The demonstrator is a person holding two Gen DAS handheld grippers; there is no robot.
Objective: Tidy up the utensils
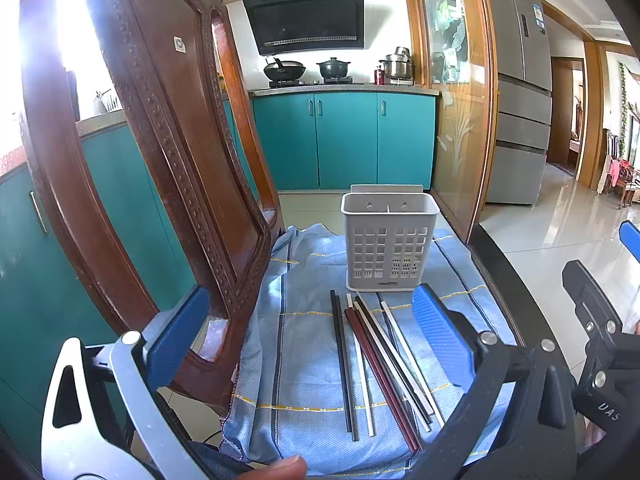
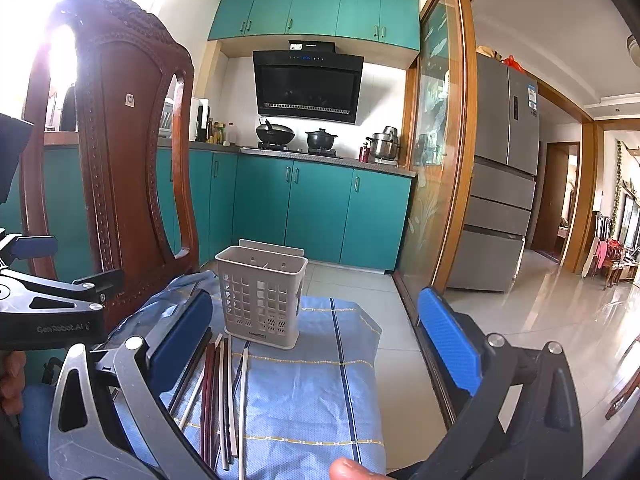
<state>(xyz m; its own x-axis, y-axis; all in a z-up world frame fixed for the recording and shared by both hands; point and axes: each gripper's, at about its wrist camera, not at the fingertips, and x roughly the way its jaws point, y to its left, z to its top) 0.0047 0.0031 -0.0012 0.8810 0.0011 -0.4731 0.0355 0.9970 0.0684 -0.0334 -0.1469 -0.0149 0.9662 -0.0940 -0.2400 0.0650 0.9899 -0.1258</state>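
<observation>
The chopsticks (image 1: pixel 380 364) lie lengthwise, pointing away toward the holder (image 1: pixel 389 240) — between the left gripper (image 1: pixel 312 344) 's spread fingers. The right gripper (image 2: pixel 320 344), also spread, sits off to their right — so left is nearer.

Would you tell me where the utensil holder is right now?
In both views the utensil holder stands upright on the blue cloth, just beyond the chopsticks.

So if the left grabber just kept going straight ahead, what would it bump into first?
Probably the white slotted plastic utensil holder, standing on the blue cloth. The open left gripper points over the loose chopsticks toward it, though depth is hard to judge.
</observation>
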